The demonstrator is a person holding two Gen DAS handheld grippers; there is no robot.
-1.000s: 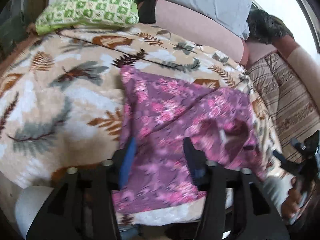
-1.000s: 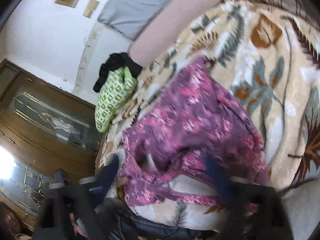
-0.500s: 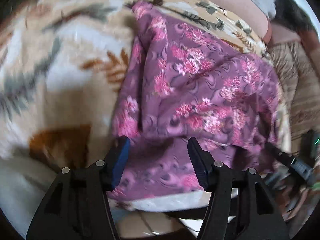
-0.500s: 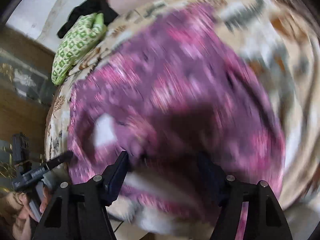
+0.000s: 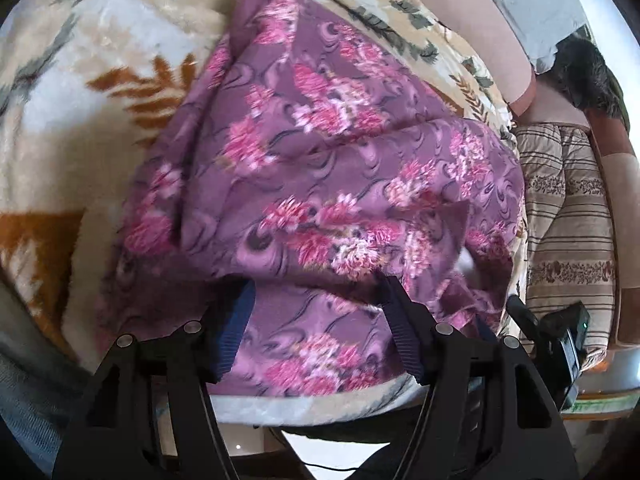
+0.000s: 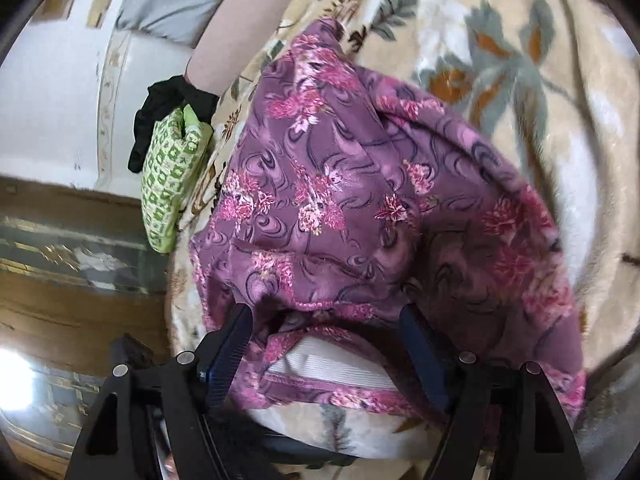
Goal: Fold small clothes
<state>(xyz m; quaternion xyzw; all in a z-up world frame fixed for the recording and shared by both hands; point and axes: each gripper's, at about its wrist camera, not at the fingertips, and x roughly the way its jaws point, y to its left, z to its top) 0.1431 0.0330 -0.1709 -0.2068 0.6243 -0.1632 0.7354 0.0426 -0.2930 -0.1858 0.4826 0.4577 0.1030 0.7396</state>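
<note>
Our left gripper (image 5: 316, 312) and right gripper (image 6: 326, 340) have black frames, silver screws and ribbed dark-blue pads (image 5: 234, 338).

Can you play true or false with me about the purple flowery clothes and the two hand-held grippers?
1. The purple flowery garment lies on a leaf-patterned blanket. True.
2. The left hand-held gripper is squeezed fully shut. False: its jaws stand open and have just been opening, with the garment's near edge between them.
3. A green patterned pillow lies beyond the garment, by the blanket's edge. True.
4. The garment is already folded into a neat small square. False: it is spread out and rumpled.
5. The right hand-held gripper is far from the garment. False: its open fingers straddle the garment's hem.
</note>
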